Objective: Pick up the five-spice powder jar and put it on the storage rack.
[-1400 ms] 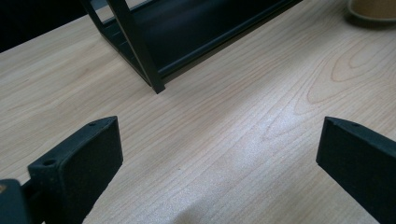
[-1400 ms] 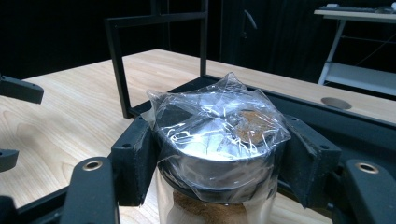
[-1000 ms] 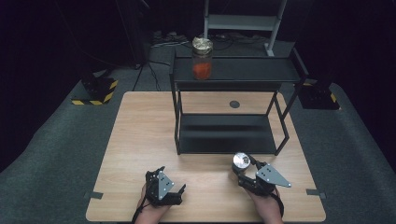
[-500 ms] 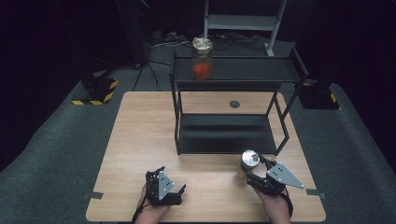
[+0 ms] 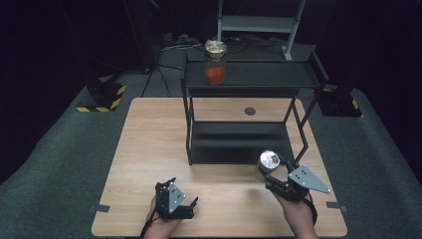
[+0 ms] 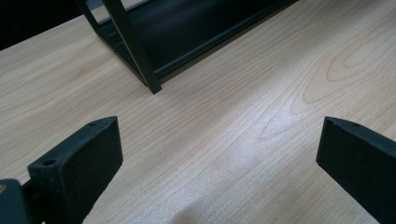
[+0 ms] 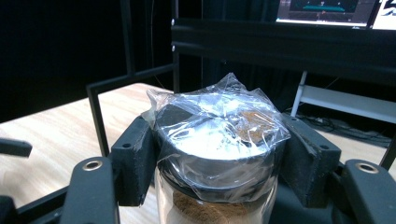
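A small glass jar (image 7: 217, 154) sits clamped between the two black jaws of the right gripper (image 5: 276, 175), gripped just under its lid. The lid is round and silver-grey, and crinkled clear plastic wrap is pulled over the top and down the neck. Through the glass below the lid shows a brown, powdery filling. From the high view, the jar (image 5: 268, 164) is in front of the black rack (image 5: 249, 119), near the rack's front right leg, with its shiny lid facing up; whether it touches the wooden table (image 5: 149, 144) cannot be told. A second, taller jar (image 5: 215, 62) stands upright on the rack's top shelf, toward that shelf's left end, well apart from the first. It has a crinkled covered top and holds something orange-red that fills about its lower half. The left gripper (image 5: 174, 200) lies in front of the rack's front left leg, near the table's near edge. Its jaws stand wide apart with bare wood between them. The rack's lower shelf is a dark flat tray.
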{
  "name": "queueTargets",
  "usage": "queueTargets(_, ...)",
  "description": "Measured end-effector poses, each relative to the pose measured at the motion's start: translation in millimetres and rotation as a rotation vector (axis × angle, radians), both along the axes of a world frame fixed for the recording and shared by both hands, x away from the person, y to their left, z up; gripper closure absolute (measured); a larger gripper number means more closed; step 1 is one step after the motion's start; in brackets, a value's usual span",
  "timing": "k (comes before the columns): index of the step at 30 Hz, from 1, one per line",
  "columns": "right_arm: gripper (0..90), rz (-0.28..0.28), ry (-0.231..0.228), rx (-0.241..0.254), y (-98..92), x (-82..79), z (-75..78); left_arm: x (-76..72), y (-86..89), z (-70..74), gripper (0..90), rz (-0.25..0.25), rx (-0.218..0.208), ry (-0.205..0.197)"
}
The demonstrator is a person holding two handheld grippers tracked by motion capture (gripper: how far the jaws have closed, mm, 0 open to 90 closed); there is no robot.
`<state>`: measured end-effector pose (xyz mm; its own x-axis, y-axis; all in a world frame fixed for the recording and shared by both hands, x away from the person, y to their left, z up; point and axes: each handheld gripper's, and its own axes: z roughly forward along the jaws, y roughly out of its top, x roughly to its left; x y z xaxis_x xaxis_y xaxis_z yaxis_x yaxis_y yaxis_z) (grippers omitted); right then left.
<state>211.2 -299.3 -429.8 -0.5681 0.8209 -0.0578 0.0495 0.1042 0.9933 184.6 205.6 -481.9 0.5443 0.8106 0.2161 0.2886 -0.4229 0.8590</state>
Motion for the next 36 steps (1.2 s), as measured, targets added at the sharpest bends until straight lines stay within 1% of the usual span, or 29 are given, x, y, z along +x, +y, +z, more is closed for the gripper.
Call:
queueTargets(3, 33.7, -0.003, -0.006, 0.007, 2.2, 2.5, 6.9, -0.4, -0.2, 0.0, 0.7, 0.0, 0.002, -0.001)
queueTargets(4, 33.7, -0.003, -0.006, 0.007, 2.2, 2.5, 6.9, -0.5, -0.2, 0.0, 0.7, -0.003, 0.004, -0.002)
queueTargets(6, 33.7, -0.003, -0.013, 0.006, 4.0, 5.9, 14.2, -0.5, 0.4, -0.2, 0.7, -0.009, 0.004, -0.004)
queueTargets(8, 33.8, 0.0, -0.014, 0.011, 4.1, 8.4, 19.4, 0.0, 1.8, -0.4, 0.7, -0.01, -0.005, -0.002)
queueTargets(9, 33.8, 0.0, -0.014, 0.011, 4.1, 8.4, 19.4, 0.0, 1.8, -0.4, 0.7, -0.01, -0.005, -0.002)
queueTargets(11, 33.8, -0.004, -0.026, 0.007, 5.0, 10.4, 26.8, 0.6, 3.4, -0.3, 0.7, -0.008, -0.015, 0.003)
queueTargets(16, 33.8, -0.008, -0.027, 0.026, 1.9, 15.0, 38.2, 1.6, 5.9, -0.3, 0.7, -0.008, -0.03, 0.008)
queueTargets(17, 33.8, -0.008, -0.027, 0.026, 1.9, 15.0, 38.2, 1.6, 5.9, -0.3, 0.7, -0.008, -0.03, 0.008)
queueTargets(18, 33.8, -0.009, -0.031, 0.028, 0.3, 16.6, 42.9, 2.1, 6.2, 0.0, 0.7, -0.009, -0.031, 0.011)
queueTargets(19, 33.8, -0.009, -0.031, 0.028, 0.3, 16.6, 42.9, 2.1, 6.2, 0.0, 0.7, -0.009, -0.031, 0.011)
queueTargets(21, 33.8, -0.011, -0.037, 0.028, -2.1, 19.1, 50.5, 2.4, 6.2, 0.2, 0.7, -0.014, -0.027, 0.011)
queueTargets(33, 33.8, -0.021, -0.08, 0.026, -4.0, 23.1, 80.6, 2.8, 6.9, 0.2, 0.7, -0.017, -0.029, 0.013)
queueTargets(35, 33.8, -0.021, -0.083, 0.025, -3.8, 23.2, 82.7, 2.7, 7.0, 0.2, 0.7, -0.017, -0.029, 0.013)
queueTargets(36, 33.8, -0.024, -0.092, 0.021, -3.0, 23.3, 88.9, 2.7, 7.1, 0.2, 0.7, -0.018, -0.029, 0.012)
